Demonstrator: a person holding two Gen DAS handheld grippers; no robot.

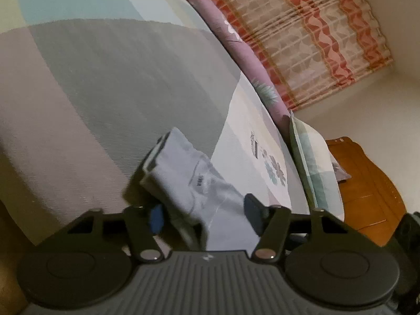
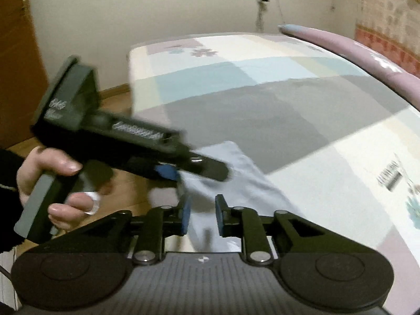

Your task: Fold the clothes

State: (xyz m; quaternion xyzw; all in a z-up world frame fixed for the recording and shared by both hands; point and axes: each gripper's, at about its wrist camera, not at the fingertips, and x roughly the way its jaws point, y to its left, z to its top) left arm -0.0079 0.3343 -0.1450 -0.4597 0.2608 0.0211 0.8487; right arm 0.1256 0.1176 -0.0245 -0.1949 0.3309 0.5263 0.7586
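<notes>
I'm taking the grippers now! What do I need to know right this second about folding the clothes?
Left gripper: its jaws sit on either side of the near end of the white garment; it is unclear whether they pinch it.
Right gripper: open, holding nothing, pointing at the same garment.
Things: the garment lies on the bed, near its edge.
Done: it already looks folded into a narrow bundle.
Left: probably finish the fold and tidy it. No other clothes are in view.
</notes>
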